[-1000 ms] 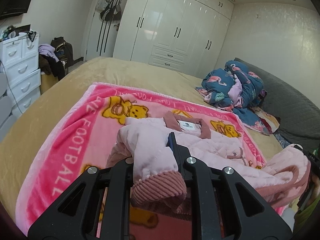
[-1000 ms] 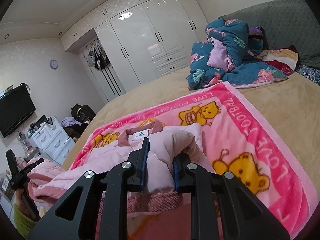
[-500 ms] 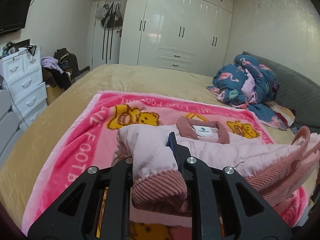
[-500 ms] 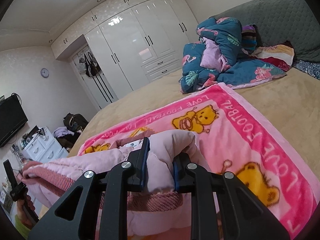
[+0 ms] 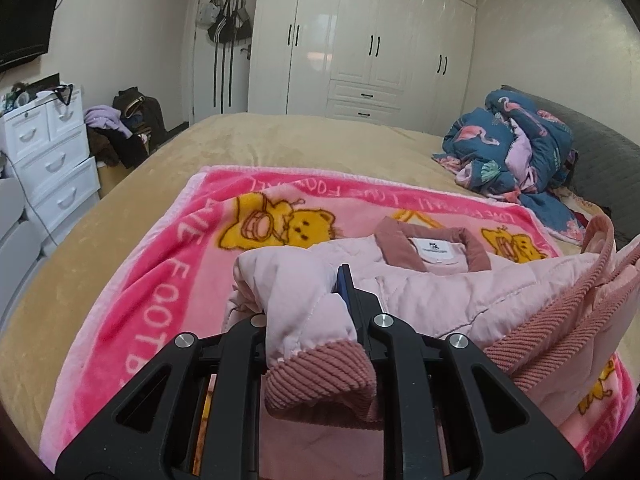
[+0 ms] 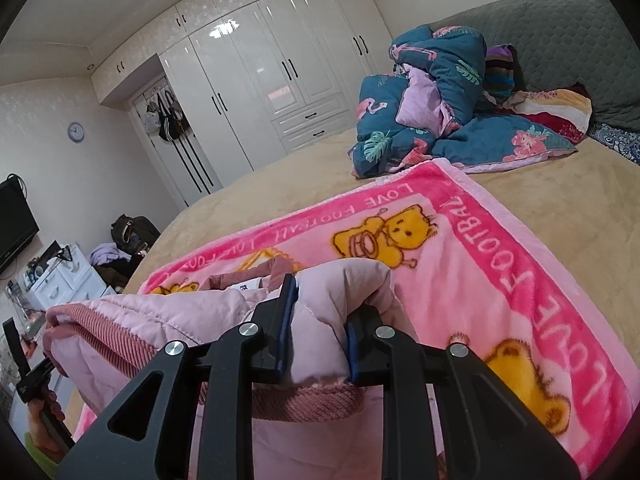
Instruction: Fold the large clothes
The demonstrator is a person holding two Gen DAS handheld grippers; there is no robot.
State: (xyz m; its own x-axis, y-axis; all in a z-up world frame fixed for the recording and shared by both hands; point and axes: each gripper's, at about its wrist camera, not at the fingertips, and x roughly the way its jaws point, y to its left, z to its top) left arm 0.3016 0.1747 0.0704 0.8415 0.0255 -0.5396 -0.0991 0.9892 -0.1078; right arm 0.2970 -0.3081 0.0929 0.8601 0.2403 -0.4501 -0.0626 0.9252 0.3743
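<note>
Pink quilted fabric fills both views: the jacket (image 5: 460, 292) lies collar-up on the pink blanket (image 5: 168, 264) spread over the bed (image 5: 120, 216), its lower hem lifted toward the near edge of the bed. On the left, the left hand-held gripper (image 5: 308, 320) is clenched on a bunch of jacket with a ribbed corduroy cuff (image 5: 320, 376) hanging out below its fingers; on the right, the right hand-held gripper (image 6: 320, 336) is likewise clamped on a puffy wad of the jacket just above its ribbed band. Judging from this, the risks are these: padded cloth is slippery and springy, so either bunch could creep out of the jaws mid-fold; uneven travel of the two sides would leave the hem skewed against the collar (image 5: 434, 246); and a sleeve dragged along underneath could bunch up, or the blanket could be pulled with it. As for writing, the blanket border reads "FOOTBALL" along the left side and, on the right, "LOVE FOOTBALL" (image 6: 384, 204) upside down along the far edge. A white neck label (image 5: 436, 249) carries small print too fine to read.
</note>
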